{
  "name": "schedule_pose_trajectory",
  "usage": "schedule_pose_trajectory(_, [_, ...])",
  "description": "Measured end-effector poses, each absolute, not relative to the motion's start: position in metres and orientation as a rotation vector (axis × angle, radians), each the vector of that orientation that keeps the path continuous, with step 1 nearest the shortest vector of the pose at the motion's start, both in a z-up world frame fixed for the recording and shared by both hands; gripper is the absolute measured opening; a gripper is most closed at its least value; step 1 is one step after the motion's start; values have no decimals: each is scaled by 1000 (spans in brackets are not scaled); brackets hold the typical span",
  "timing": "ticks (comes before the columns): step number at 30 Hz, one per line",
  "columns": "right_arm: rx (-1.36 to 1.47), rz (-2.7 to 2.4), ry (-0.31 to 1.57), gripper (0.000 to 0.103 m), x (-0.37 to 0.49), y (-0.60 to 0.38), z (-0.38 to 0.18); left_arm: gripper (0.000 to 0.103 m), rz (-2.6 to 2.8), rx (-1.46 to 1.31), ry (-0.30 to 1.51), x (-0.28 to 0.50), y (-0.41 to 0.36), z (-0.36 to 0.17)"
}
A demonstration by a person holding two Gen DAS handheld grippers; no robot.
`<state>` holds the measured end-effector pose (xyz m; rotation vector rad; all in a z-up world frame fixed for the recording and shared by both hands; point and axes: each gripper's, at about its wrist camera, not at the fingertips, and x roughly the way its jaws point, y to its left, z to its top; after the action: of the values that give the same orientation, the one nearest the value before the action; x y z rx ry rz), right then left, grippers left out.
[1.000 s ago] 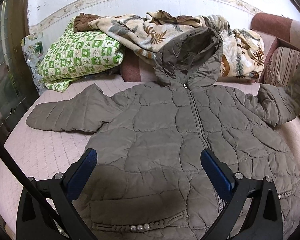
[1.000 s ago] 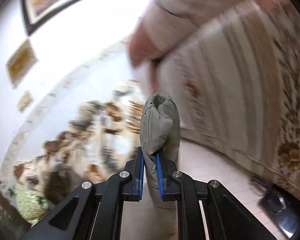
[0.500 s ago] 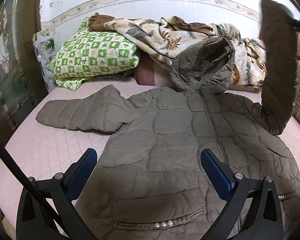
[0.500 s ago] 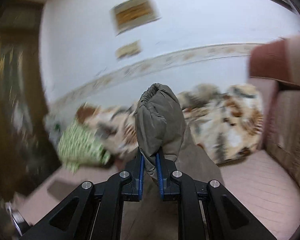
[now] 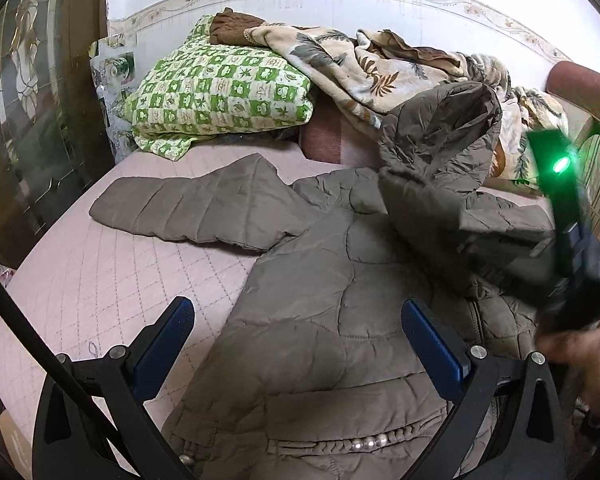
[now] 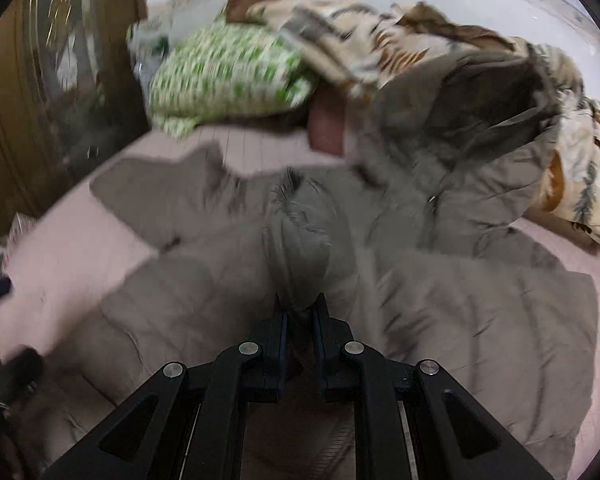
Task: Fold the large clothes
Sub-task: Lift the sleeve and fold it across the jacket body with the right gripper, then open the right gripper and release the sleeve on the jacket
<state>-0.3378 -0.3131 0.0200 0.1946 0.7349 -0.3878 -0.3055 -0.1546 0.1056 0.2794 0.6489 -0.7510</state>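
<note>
On the pink bed [image 5: 80, 280] the grey-brown quilted jacket [image 5: 320, 320] lies spread out front up, hood against the blankets [image 5: 364, 64] — the left gripper [image 5: 296, 332] hovers over its hem, jaws wide apart, while the right gripper [image 6: 300, 312] is clamped on the sleeve cuff [image 6: 298, 248] over the chest.
</note>
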Motion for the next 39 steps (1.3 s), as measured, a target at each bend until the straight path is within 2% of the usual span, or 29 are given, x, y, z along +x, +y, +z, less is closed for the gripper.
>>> schedule_pose_trajectory(4, [223,-312,797,28,-333,-305,14,103,-746,271,649,-305,-152,106])
schedule_pose_trajectory(7, [279,-220,704,40,-351,-307,41,103,-741,254,647,-302,-149,108])
schedule_pose_trajectory(9, [280,-266,623,62,-369,-316,63,103,-737,241,652,-299,-147,109])
schedule_pose_trajectory(12, [320,-408,587,63,-387,-345,71,103,-731,238,664,-297,-148,108])
schedule_pose_trajectory(15, [363,-578,631,63,-402,-383,59,103,-721,251,673,-296,-151,105])
schedule_pose_trajectory(18, [365,-763,723,63,-414,-416,32,103,-721,245,689,-293,-153,102])
schedule_pose_trajectory(23, [485,-721,872,65,-410,-448,-28,103,-715,265,698,-292,-161,97])
schedule_pose_trajectory(32, [468,-580,663,64,-428,-397,58,103,-687,246,736,-280,-161,94])
schedule_pose_trajectory(39, [526,-409,736,64,-431,-317,33,103,-657,190,808,-250,-141,95])
